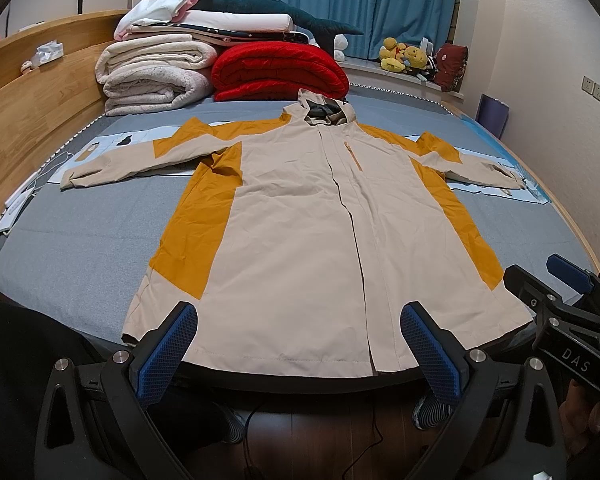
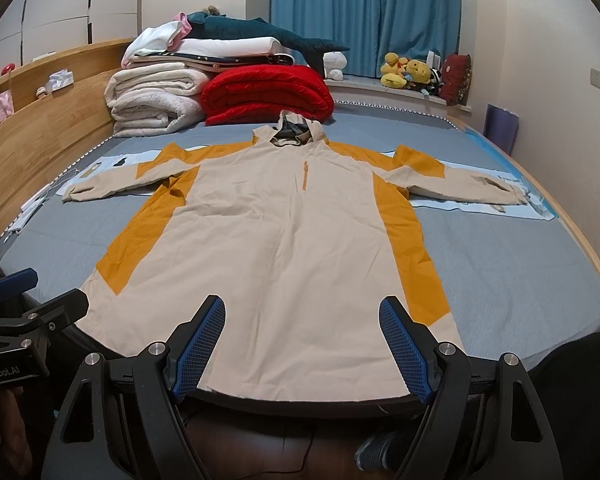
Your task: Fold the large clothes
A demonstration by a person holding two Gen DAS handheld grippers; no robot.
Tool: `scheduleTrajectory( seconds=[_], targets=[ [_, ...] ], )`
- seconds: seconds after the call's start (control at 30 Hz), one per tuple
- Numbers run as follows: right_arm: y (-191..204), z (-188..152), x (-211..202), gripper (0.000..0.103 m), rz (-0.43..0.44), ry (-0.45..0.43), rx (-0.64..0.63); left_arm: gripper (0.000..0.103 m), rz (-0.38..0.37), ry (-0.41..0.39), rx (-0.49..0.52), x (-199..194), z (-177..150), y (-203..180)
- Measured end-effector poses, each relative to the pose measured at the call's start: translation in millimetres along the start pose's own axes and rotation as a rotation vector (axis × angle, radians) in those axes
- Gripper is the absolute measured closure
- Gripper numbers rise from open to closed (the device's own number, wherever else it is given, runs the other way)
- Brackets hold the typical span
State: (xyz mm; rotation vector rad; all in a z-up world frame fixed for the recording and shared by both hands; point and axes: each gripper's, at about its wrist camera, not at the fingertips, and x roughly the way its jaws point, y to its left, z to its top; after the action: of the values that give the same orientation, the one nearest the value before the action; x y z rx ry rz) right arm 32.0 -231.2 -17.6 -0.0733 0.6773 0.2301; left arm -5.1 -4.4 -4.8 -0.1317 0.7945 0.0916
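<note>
Beige-and-mustard shell fabric, the jacket (image 1: pixel 300 232) is lying flat and face-up on the grey bed (image 1: pixel 80 248), sleeves spread, hood toward the folded blankets (image 1: pixel 156 76). I am judging it light, soft and a little slippery, best pinched at a cuff or hem corner. I am holding my left gripper (image 1: pixel 299 344) and right gripper (image 2: pixel 303 340) wide apart and empty, hovering at the hem.

Left gripper (image 1: pixel 298 320): black frame, blue mesh-textured pads (image 1: pixel 166 354), silver round screws (image 1: pixel 121 356) on the arms. Right gripper (image 2: pixel 302 316): same build; seen at 4 o'clock in the left view, its body reads "DAS". Dark sleeve (image 1: pixel 16 360) at 8 o'clock. Striped footwear (image 1: pixel 430 412), possibly socks, at 5 o'clock.
</note>
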Motion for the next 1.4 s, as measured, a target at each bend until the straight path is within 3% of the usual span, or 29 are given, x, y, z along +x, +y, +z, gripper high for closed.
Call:
scheduleTrajectory(
  seconds=[0.5,0.87,1.07,1.2,1.4],
  targets=[
    [0.7,-1.3,0.3,0.023,-0.002,-0.001,-0.001,0.007,-0.019,-0.003,0.010,-1.2,0.2,-3.9],
    [1.4,-1.4,1.0,0.023,0.001,-0.003,0.002,0.033,-0.028,0.007,0.028,-0.4,2.6,-7.5],
    [-0.3,1.4,2.4,0.024,0.013,0.002,0.015,0.059,-0.004,0.011,0.049,-3.8,6.6,-10.9],
    [-0.4,2.0,3.0,0.024,0.015,0.004,0.015,0.060,-0.002,-0.008,-0.003,-16.0,17.7,-12.6],
    [5.5,7.1,11.6,0.029,0.008,0.036,0.032,0.060,0.021,-0.091,0.076,-8.8,12.1,-19.4]
  ],
)
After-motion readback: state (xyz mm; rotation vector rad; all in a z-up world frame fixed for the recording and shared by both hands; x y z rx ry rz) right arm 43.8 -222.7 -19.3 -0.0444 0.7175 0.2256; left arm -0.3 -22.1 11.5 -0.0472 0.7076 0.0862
